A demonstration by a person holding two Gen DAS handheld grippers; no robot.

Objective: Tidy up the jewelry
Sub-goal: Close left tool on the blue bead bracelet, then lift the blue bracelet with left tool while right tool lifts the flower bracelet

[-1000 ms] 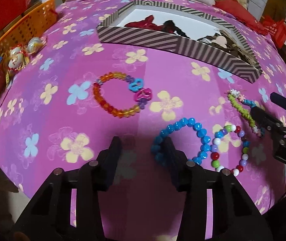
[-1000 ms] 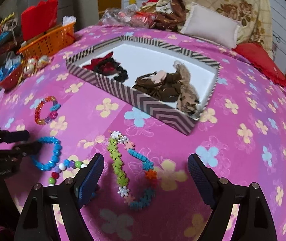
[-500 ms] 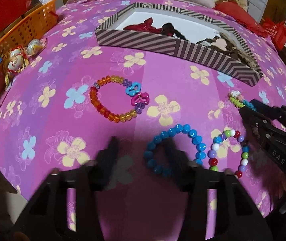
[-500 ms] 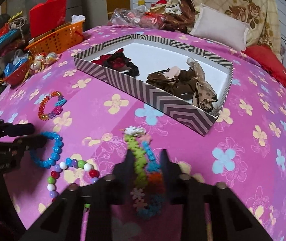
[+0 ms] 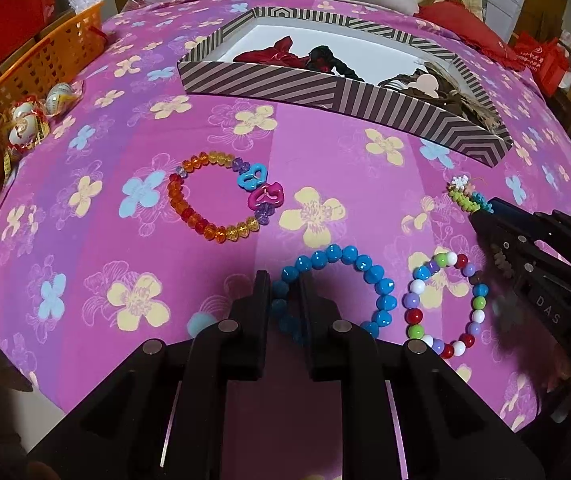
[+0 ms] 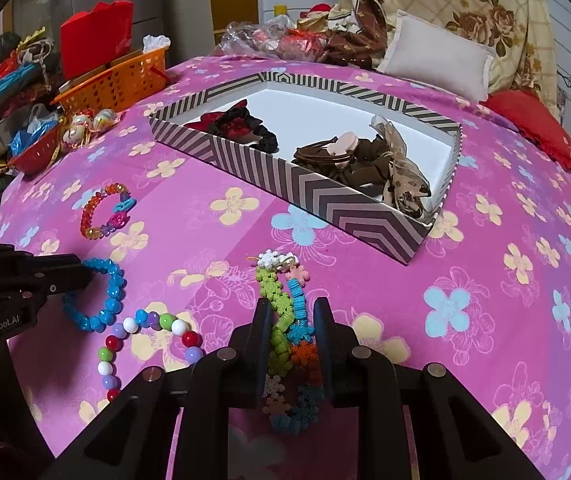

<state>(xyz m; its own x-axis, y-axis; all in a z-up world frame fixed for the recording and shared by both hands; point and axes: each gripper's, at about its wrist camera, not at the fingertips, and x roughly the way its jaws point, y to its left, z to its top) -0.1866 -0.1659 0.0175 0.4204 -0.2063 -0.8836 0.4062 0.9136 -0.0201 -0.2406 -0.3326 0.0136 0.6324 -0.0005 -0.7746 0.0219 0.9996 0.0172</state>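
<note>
One pink flowered cloth (image 5: 325, 152) carries everything. On it sits one striped box (image 6: 325, 196) (hair ties inside), and nearer lie four bracelets. The left gripper (image 5: 285, 300) has just been closing and pinches the blue bracelet (image 5: 365, 268). The right gripper (image 6: 291, 320) clamps the snowflake bracelet (image 6: 281, 300). The multicolour bracelet (image 5: 417, 312) lies between them; the amber bracelet (image 5: 205, 228) lies apart, toward one orange basket (image 5: 53, 60).

Lived-in bedroom: floral bedspread (image 6: 485, 320), pillow (image 6: 437, 60), clutter.
</note>
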